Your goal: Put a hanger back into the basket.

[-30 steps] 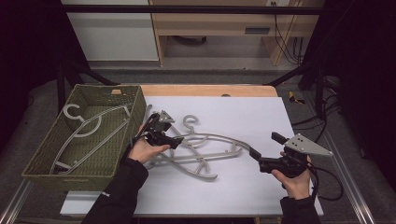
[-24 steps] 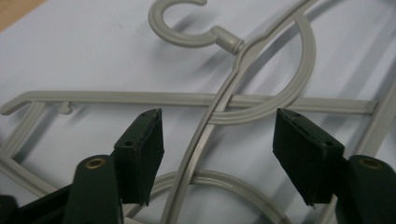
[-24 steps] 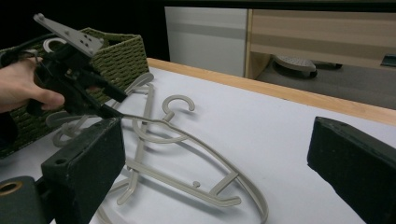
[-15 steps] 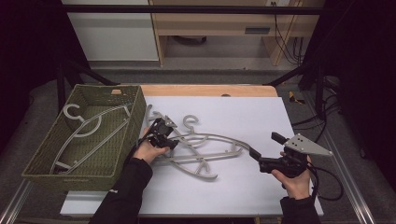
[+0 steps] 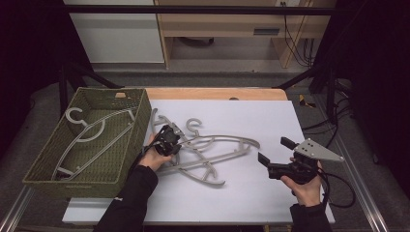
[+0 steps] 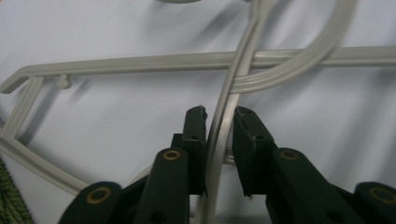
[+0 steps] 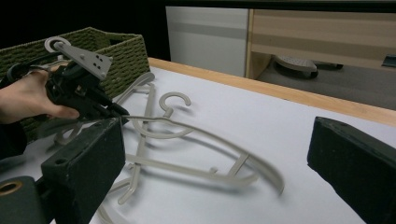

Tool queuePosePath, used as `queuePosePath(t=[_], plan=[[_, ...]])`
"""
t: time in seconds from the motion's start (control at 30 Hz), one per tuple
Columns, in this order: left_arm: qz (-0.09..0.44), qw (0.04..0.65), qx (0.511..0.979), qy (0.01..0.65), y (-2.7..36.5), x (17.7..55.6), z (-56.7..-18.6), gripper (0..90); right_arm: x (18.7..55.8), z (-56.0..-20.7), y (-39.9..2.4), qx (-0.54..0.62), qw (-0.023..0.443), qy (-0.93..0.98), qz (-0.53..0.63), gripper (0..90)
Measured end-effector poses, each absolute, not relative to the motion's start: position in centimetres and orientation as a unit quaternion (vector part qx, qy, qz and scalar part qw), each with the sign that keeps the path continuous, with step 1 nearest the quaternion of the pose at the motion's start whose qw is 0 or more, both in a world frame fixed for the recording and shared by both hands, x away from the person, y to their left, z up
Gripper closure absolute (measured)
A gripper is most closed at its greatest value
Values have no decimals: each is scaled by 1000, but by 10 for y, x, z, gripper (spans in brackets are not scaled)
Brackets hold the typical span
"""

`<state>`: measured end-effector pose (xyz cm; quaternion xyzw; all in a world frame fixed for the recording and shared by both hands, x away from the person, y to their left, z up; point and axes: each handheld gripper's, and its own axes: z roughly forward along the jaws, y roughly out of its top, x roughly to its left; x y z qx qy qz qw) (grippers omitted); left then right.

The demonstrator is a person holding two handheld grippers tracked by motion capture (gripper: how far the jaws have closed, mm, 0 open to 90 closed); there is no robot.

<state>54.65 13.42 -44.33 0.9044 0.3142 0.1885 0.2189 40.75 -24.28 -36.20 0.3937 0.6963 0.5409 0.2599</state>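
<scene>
Several grey plastic hangers (image 5: 212, 154) lie tangled on the white sheet (image 5: 261, 116). My left gripper (image 5: 170, 140) sits at the left end of the pile, beside the basket. Its jaws have just been closing, and in the left gripper view they (image 6: 219, 116) pinch a thin curved bar of a grey hanger (image 6: 233, 79) between the pads. My right gripper (image 5: 275, 151) rests at the right of the sheet, held in a hand, open with nothing between its jaws. In the right gripper view (image 7: 219, 154) it faces the hangers (image 7: 205, 172) and the left gripper (image 7: 112, 109).
A green woven basket (image 5: 43, 164) stands at the left of the table with grey hangers (image 5: 92, 135) lying in it; its wall (image 7: 126, 56) is close to my left hand. A wooden table edge (image 5: 217, 93) runs along the back. Cables trail at the right.
My left gripper has sunk a little onto the hanger pile and its jaws have closed around a hanger bar. The right gripper has stayed where it was.
</scene>
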Motion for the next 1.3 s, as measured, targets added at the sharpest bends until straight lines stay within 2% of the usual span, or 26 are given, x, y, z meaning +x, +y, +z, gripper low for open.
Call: queuePosePath(t=[0.03,0.27,0.33,0.37,0.53,0.7,0.93,0.97,1.03,1.3], plan=[[184,214,908,311,132,542,-442,811,407,-362,-243,394,261,697,539,43],[172,219,898,340,134,535,-441,810,407,-362,-243,395,261,697,539,43],[173,220,898,339,134,536,-441,784,408,-362,-243,394,259,697,540,43],[174,230,893,345,134,536,-441,736,408,-362,-242,394,259,698,539,43],[150,260,882,364,135,545,-443,716,407,-362,-242,393,259,698,539,43],[140,270,879,367,136,548,-446,754,407,-361,-244,393,261,697,540,44],[138,256,887,358,134,548,-450,738,407,-361,-243,394,261,697,540,44],[141,254,887,359,133,548,-450,798,407,-361,-243,394,261,697,539,43],[127,252,891,354,133,549,-449,806,407,-361,-244,394,261,697,539,43],[128,259,886,363,131,546,-448,816,407,-361,-244,394,261,697,539,43]])
